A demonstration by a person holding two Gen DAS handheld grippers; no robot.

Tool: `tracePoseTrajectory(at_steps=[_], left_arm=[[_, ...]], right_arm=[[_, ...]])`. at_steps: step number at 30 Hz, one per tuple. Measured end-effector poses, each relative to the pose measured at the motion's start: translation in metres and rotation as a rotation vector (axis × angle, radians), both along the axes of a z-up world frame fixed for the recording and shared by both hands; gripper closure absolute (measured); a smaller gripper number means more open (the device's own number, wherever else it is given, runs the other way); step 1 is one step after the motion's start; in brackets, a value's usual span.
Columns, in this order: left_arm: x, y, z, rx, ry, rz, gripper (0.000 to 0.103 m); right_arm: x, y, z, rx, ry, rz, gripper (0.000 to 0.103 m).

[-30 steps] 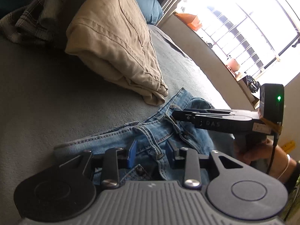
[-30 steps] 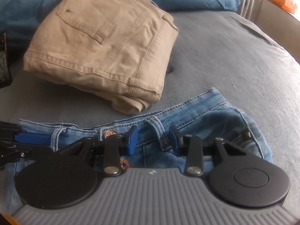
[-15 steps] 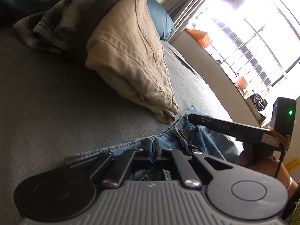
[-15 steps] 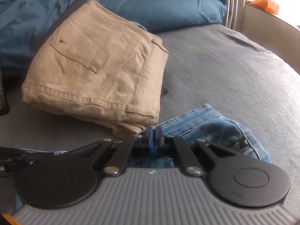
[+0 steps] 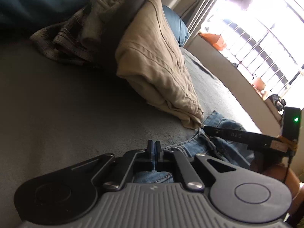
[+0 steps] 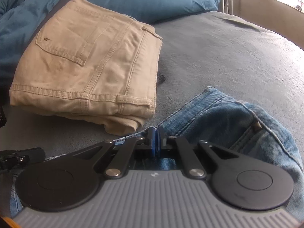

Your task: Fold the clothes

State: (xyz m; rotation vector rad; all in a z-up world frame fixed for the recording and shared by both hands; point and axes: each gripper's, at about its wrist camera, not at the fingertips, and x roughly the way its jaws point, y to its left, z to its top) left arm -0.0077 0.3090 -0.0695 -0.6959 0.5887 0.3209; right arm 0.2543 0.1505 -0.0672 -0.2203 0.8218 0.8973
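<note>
We have both tools clamped on the blue jeans (image 6: 224,117): the right gripper (image 6: 155,138) pinches the waistband edge just ahead of its pads, and the left gripper (image 5: 154,150) bites the same band, with the right one crossing just off its right side. The jeans lie bunched on the grey bed cover (image 6: 218,57), directly below and ahead of us. The folded khaki trousers (image 6: 91,60) sit close ahead-left of the right gripper, so a lift could drag denim against that stack and spoil it; thin bites may also slip. A second ago both jaws stood open over the waistband; now they are shut.
</note>
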Motion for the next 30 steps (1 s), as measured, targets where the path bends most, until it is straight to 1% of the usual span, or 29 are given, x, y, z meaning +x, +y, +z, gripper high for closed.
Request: tracePoseTrajectory(at_steps=[3, 5, 6, 10, 17, 18, 19, 23, 27, 30], left_arm=[[-0.009, -0.004, 0.008, 0.022, -0.033, -0.009, 0.096], [-0.011, -0.011, 0.015, 0.031, -0.061, -0.036, 0.092], [-0.01, -0.015, 0.018, 0.032, -0.076, -0.058, 0.091], [0.009, -0.033, 0.027, 0.02, -0.12, -0.198, 0.089], [0.054, -0.056, 0.0, 0.03, 0.005, -0.272, 0.089], [0.061, -0.059, -0.004, 0.032, 0.022, -0.282, 0.093], [0.066, -0.061, -0.008, 0.03, 0.037, -0.289, 0.1], [0.063, -0.051, -0.02, -0.028, 0.017, -0.272, 0.1], [0.06, -0.055, -0.022, 0.001, 0.011, -0.275, 0.1], [0.058, -0.052, -0.022, -0.006, 0.001, -0.276, 0.1]], right_arm=[[0.002, 0.002, -0.002, 0.004, 0.007, -0.008, 0.102], [0.001, 0.003, -0.001, -0.003, 0.003, -0.006, 0.101], [0.001, 0.003, -0.001, -0.008, 0.0, -0.005, 0.101], [0.001, 0.005, -0.001, -0.026, 0.002, -0.002, 0.101], [0.009, 0.007, 0.001, -0.039, 0.05, 0.003, 0.101], [0.01, 0.008, 0.002, -0.042, 0.053, 0.004, 0.101], [0.01, 0.008, 0.002, -0.045, 0.053, 0.005, 0.101], [0.009, 0.01, 0.0, -0.045, 0.043, 0.007, 0.101], [0.013, 0.006, -0.001, -0.015, 0.07, -0.012, 0.101], [0.018, 0.003, 0.0, 0.006, 0.101, -0.021, 0.101]])
